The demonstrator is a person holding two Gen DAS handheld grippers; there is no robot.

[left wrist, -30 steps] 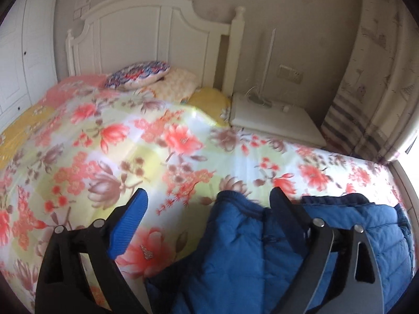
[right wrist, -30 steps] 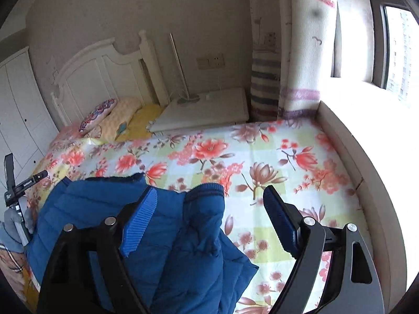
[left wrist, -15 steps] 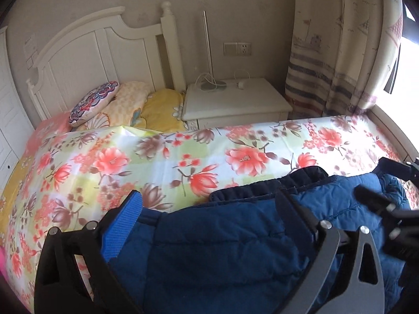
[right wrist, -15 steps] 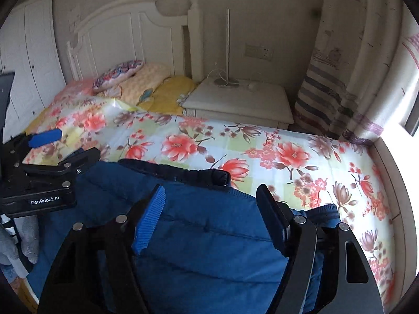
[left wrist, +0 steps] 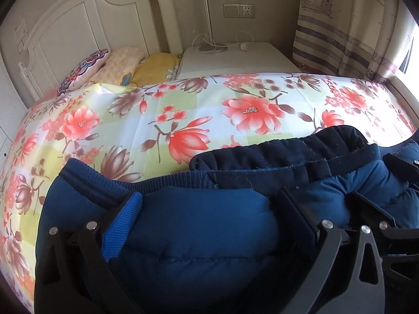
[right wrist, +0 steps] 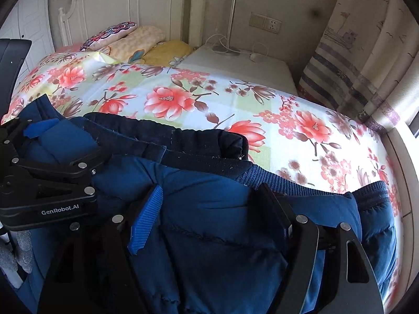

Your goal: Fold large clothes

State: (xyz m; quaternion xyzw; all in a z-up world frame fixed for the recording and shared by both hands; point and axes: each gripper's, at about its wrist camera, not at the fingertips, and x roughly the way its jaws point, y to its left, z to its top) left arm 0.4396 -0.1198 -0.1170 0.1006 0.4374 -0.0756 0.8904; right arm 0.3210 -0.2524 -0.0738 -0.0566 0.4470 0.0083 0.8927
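Observation:
A blue puffer jacket with a dark navy collar lies on the floral bedspread at the near edge of the bed. My left gripper is open, its fingers down on the jacket's padded hem with fabric bulging between them. My right gripper is open too, its fingers resting on the jacket near the ribbed hem. The left gripper also shows in the right wrist view, and the right gripper shows at the right edge of the left wrist view.
Pillows lie against the white headboard. A white nightstand with a lamp base and cable stands beside the bed. A striped curtain hangs at the right by the window ledge.
Both grippers have swung toward the jacket and come down onto it side by side. The jacket now fills the lower part of both views. Both stay open.

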